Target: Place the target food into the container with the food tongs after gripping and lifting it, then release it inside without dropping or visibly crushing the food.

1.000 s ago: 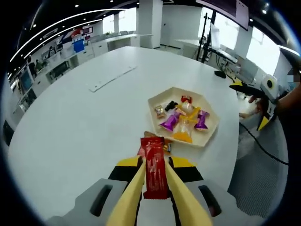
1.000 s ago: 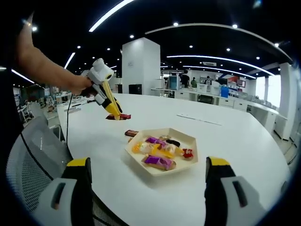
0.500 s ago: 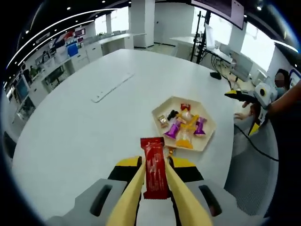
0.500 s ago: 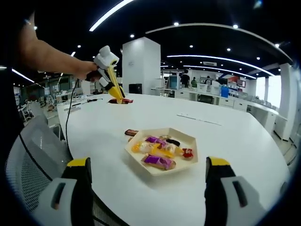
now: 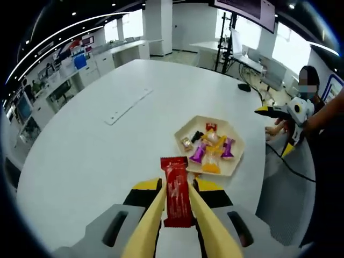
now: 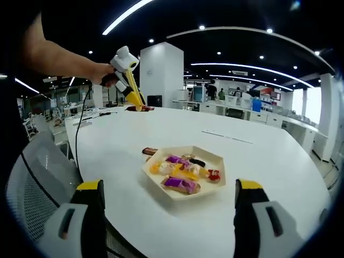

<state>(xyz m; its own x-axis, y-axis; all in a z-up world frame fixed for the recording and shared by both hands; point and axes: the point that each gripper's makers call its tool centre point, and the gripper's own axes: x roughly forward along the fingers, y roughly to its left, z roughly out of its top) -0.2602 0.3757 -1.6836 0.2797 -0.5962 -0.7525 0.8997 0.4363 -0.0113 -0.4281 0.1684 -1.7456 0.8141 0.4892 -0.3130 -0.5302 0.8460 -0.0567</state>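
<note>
Red snack bar (image 5: 177, 189) pinched in left gripper (image 5: 175, 212), high above tray (image 5: 232, 161).

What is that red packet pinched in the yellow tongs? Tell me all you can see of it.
The red packet is a long, flat, glossy wrapper with a crimped top edge, print too blurred to read. The left tongs clamp it by its long sides, its top end poking past the tips. It hangs lifted above the white table, short of the tray.

text: none legible | red wrapper (image 5: 177, 191): print too blurred | candy wrappers (image 6: 185, 172): unreadable
</note>
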